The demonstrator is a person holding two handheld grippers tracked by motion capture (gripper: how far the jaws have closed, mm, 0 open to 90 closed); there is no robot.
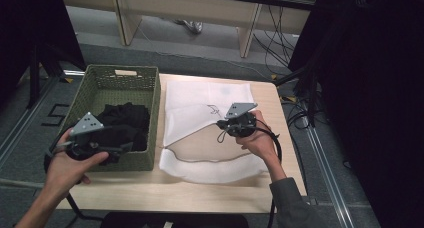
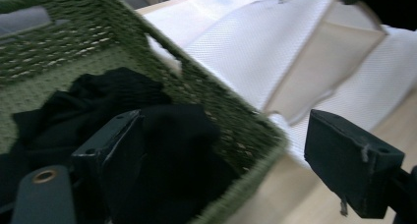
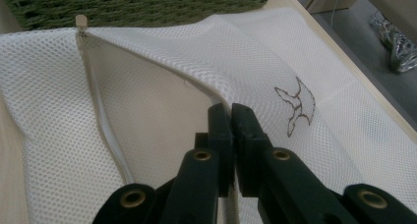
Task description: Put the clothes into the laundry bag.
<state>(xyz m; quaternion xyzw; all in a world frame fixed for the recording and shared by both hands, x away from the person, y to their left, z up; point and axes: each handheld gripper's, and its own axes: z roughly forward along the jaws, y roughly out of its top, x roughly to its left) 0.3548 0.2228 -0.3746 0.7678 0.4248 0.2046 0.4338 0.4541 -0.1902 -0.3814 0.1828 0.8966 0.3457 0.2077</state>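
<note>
White mesh bag lies on the table just right of the green basket, its zipped mouth pulled up into a gap. The right gripper is clamped on the upper edge of that mouth, probably to hold it wide for loading. The left gripper hangs over the basket with jaws apart and nothing between them, above the black clothes inside. The bag looks thin, floppy, with a small printed emblem.

Clothes lie in basket, left of mesh bag.
</note>
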